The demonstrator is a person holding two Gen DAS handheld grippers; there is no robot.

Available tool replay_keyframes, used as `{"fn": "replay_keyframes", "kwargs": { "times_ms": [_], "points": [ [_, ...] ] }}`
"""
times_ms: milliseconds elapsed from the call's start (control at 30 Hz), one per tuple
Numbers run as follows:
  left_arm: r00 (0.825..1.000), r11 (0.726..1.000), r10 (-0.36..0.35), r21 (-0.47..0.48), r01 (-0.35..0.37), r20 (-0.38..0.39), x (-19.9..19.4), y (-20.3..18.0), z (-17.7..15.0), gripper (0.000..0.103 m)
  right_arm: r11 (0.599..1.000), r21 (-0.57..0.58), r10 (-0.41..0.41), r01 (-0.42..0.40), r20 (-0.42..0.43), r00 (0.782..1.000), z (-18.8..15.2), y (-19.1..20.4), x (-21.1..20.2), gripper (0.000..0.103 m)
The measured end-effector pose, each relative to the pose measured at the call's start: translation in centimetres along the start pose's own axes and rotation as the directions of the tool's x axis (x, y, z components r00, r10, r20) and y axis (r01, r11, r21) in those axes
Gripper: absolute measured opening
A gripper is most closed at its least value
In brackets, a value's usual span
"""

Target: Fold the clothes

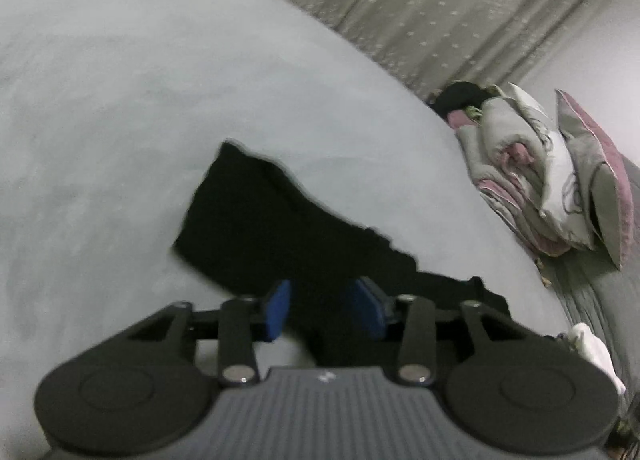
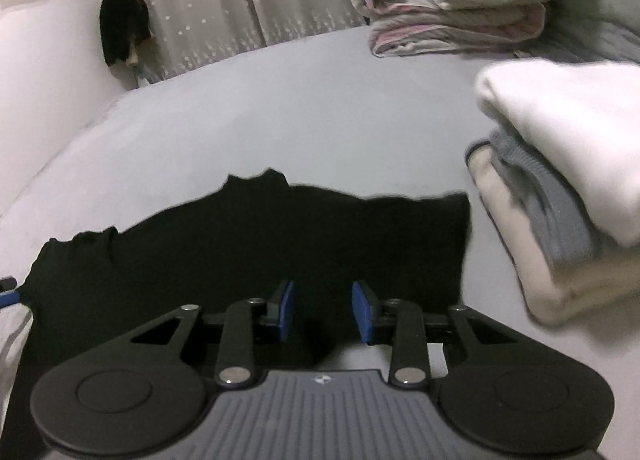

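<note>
text: none readable | small pale mark on tool body: illegible

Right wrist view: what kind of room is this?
Most likely a bedroom: a grey bed sheet as the work surface, rolled bedding at its far end, star-patterned curtains behind.

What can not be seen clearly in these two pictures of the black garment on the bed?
- Black garment: in the right wrist view its near edge is hidden behind the right gripper; folds and garment type are lost in darkness.
- Left wrist view: the garment is blurred, and the left gripper covers its near part.
- Whether either gripper's jaws touch cloth: unclear.
- Folded pile: cut by the right edge.
</note>
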State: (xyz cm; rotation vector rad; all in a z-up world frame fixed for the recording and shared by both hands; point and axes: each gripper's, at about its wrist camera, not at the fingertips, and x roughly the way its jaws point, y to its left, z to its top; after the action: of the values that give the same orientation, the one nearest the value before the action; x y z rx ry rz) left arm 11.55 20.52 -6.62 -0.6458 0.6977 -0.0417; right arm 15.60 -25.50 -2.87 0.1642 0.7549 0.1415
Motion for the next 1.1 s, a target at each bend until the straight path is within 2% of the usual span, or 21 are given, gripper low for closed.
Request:
{"fn": "replay_keyframes", "kwargs": {
  "times_ms": [67, 133, 300, 367, 433, 533, 667, 733, 767, 800, 833, 867, 933, 1000, 1100],
  "points": [
    [1.000, 0.998, -0.017, 0.054, 0.018, -0.016, 1.2, -1.0, 0.9, 0.067, 1.000, -0.010, 0.029, -0.029, 0.006, 1.000, 0.8, 1.1, 0.8, 0.034],
    [0.999, 0.993, -0.035, 0.114, 0.038, -0.030, 2.8, -2.4, 1.6, 0.074, 0.997, -0.021, 0.076, -0.076, 0.009, 0.997, 1.8, 2.8, 1.8, 0.036],
    [0.993, 0.959, -0.096, 0.261, 0.111, -0.071, 7.2, -5.3, 3.3, 0.078, 0.984, -0.049, 0.171, -0.170, 0.018, 0.985, 4.0, 7.9, 4.3, 0.039],
    [0.993, 0.944, -0.093, 0.311, 0.111, -0.072, 8.9, -5.7, 3.8, 0.078, 0.979, -0.055, 0.199, -0.198, 0.022, 0.980, 4.6, 10.0, 5.5, 0.039],
    [0.994, 0.934, -0.085, 0.342, 0.103, -0.069, 10.2, -5.7, 3.9, 0.078, 0.973, -0.057, 0.225, -0.223, 0.032, 0.974, 5.1, 11.7, 6.5, 0.039],
    [0.992, 0.924, -0.118, 0.361, 0.127, -0.048, 11.0, -5.1, 3.4, 0.077, 0.967, -0.028, 0.256, -0.255, 0.054, 0.965, 5.7, 13.6, 8.0, 0.039],
    [0.983, 0.903, -0.174, 0.388, 0.183, -0.057, 11.9, -4.5, 2.4, 0.067, 0.935, 0.079, 0.342, -0.347, 0.067, 0.937, 5.5, 14.4, 10.5, 0.039],
    [0.983, 0.887, -0.171, 0.425, 0.182, -0.066, 12.4, -4.9, 1.8, 0.066, 0.913, 0.125, 0.382, -0.387, 0.068, 0.922, 4.8, 14.3, 11.7, 0.039],
    [0.983, 0.878, -0.172, 0.441, 0.185, -0.072, 12.5, -5.1, 1.6, 0.061, 0.908, 0.134, 0.389, -0.396, 0.075, 0.918, 4.3, 14.2, 12.2, 0.039],
    [0.980, 0.870, -0.183, 0.450, 0.199, -0.081, 12.4, -5.3, 1.5, 0.055, 0.906, 0.138, 0.392, -0.401, 0.085, 0.916, 3.6, 14.0, 12.6, 0.039],
    [0.977, 0.865, -0.194, 0.454, 0.214, -0.089, 12.4, -5.3, 1.5, 0.043, 0.905, 0.144, 0.392, -0.401, 0.087, 0.916, 3.1, 13.8, 13.1, 0.039],
    [0.973, 0.862, -0.207, 0.453, 0.229, -0.098, 12.4, -5.3, 1.5, 0.035, 0.908, 0.159, 0.381, -0.388, 0.069, 0.922, 2.9, 13.5, 13.6, 0.039],
    [0.970, 0.861, -0.218, 0.448, 0.242, -0.104, 12.3, -5.1, 1.5, 0.025, 0.913, 0.190, 0.360, -0.360, 0.036, 0.932, 3.0, 13.0, 14.1, 0.039],
    [0.968, 0.850, -0.229, 0.463, 0.251, -0.105, 11.9, -5.1, 1.5, 0.021, 0.903, 0.198, 0.377, -0.382, 0.065, 0.924, 3.1, 12.2, 13.7, 0.039],
    [0.959, 0.818, -0.263, 0.503, 0.280, -0.106, 11.2, -5.5, 1.2, 0.019, 0.891, 0.217, 0.391, -0.398, 0.075, 0.917, 3.2, 11.5, 13.5, 0.039]
  ]
}}
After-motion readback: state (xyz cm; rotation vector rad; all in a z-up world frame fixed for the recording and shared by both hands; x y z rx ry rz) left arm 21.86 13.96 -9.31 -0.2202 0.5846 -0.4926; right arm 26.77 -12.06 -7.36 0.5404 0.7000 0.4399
